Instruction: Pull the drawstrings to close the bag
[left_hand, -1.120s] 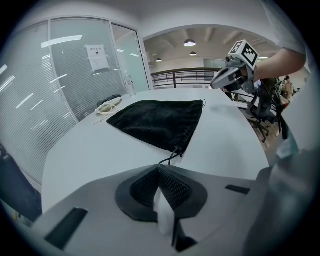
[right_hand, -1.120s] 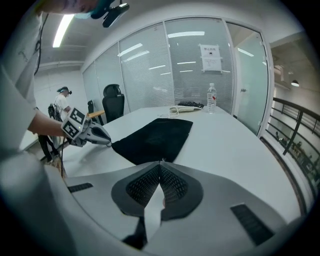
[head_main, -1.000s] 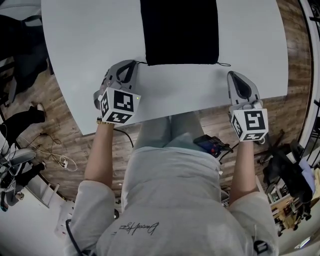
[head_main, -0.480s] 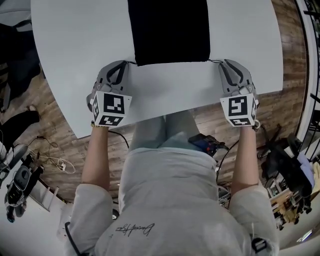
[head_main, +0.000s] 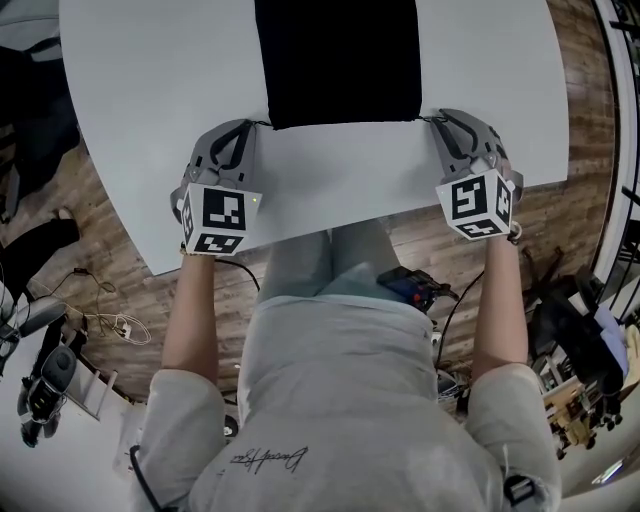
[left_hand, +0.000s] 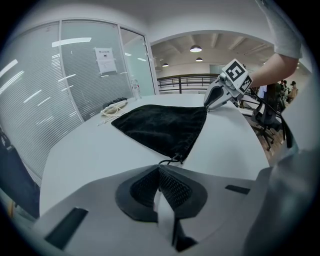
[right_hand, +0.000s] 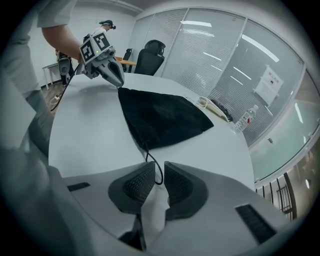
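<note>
White table (head_main: 150, 90), seen from above, with wood floor (head_main: 110, 250) on either side. Left gripper (head_main: 256, 128) lies low on the table at the bag's near left corner, its marker cube (head_main: 220, 217) toward the person. In its own view the left gripper (left_hand: 159, 169) has the ribbed pads pressed together at the tip, pinching the left drawstring (left_hand: 170, 161); a short black loop of cord comes out of the jaw tip and runs straight to the corner of the bag (left_hand: 162, 127). The bag (head_main: 337, 60) is flat black fabric, spread on the table ahead of the person and centred between the two grippers, with its near edge straight and ungathered. The right gripper (head_main: 432, 120) sits at the near right corner, cube (head_main: 477, 205) tilted up. In the right gripper view its jaws (right_hand: 156, 172) stand a narrow gap apart; the right drawstring (right_hand: 150, 159) curves down from the bag corner (right_hand: 160, 117) and hangs in that gap between the pads, not clamped. Each gripper shows in the other's view across the bag: the right one (left_hand: 207, 106) and the left one (right_hand: 120, 83), both tip-down at their corners. Far side of the table: a coil of pale cable (right_hand: 215, 107) and a clear bottle (right_hand: 245, 119), near a glass wall with blinds.
</note>
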